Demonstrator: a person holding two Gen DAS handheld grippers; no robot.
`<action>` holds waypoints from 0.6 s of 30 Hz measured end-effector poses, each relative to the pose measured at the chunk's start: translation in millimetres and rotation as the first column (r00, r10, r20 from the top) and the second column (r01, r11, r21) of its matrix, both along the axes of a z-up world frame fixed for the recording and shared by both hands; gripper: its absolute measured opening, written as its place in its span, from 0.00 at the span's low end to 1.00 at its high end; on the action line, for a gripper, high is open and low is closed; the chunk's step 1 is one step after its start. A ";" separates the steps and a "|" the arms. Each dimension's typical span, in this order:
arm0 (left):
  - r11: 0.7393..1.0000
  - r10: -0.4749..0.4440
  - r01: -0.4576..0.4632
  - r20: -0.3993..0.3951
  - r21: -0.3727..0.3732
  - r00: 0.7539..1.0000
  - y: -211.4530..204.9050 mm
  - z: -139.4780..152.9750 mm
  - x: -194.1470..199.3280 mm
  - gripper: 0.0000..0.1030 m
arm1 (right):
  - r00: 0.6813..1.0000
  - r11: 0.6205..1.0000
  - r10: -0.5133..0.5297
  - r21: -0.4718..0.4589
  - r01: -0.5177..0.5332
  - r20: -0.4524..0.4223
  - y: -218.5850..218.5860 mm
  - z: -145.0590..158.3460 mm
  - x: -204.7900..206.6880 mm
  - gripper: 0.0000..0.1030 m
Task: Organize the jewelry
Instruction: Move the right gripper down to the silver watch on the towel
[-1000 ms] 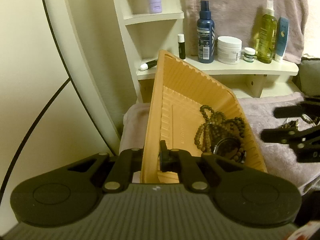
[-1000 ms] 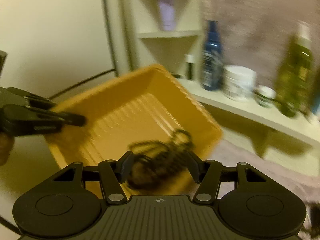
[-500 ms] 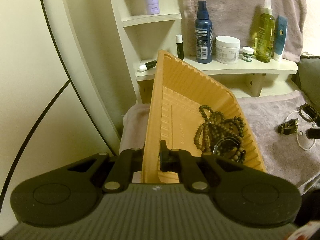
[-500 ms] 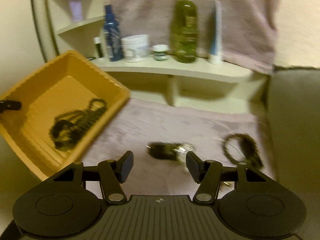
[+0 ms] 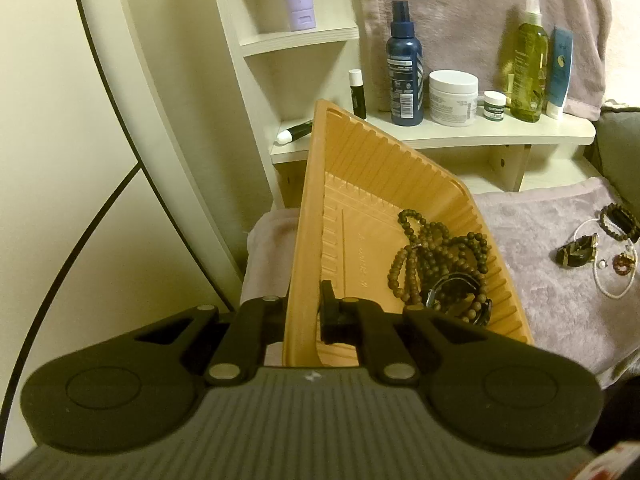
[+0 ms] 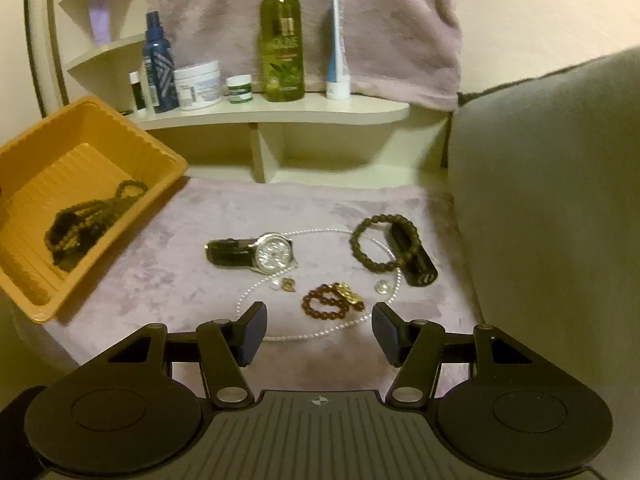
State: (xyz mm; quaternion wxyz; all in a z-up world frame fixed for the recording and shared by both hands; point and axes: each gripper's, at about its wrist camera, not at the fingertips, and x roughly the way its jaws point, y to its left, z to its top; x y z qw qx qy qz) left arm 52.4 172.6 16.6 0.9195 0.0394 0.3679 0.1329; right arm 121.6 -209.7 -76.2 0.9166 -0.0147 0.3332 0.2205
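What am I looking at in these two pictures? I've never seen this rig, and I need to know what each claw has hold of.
There is no robot arm: a person holds a two-finger claw in each hand, and a camera on each looks along its fingers.

The left view shows the left claw shut on the wall of the orange tray, which sits tilted with dark bead strings inside.

The right view shows the right claw open and empty over the purple cloth. On the cloth lie a watch, a dark bead bracelet, a reddish bead bracelet and a pearl strand. Bottles and jars stand on the shelf behind.
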 end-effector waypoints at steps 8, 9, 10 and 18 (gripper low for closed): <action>1.000 0.000 0.000 -0.001 0.001 1.000 -0.2 0.2 -0.5 0.07 | 1.000 0.999 0.007 0.041 -0.007 0.021 3.6 -3.1 18.1 0.51; 1.000 0.001 -0.001 0.000 0.001 1.000 -0.8 0.0 -0.5 0.07 | 1.000 0.999 0.016 0.043 -0.017 0.025 6.5 -2.2 19.7 0.50; 1.000 0.000 0.000 0.000 0.001 1.000 -0.7 0.1 -0.5 0.07 | 0.999 0.999 0.029 0.042 -0.031 0.032 10.6 -1.4 20.9 0.48; 1.000 0.001 -0.001 -0.006 -0.003 1.000 0.6 -0.1 -0.9 0.07 | 0.995 0.991 0.103 0.087 -0.104 0.017 40.5 -0.2 39.8 0.48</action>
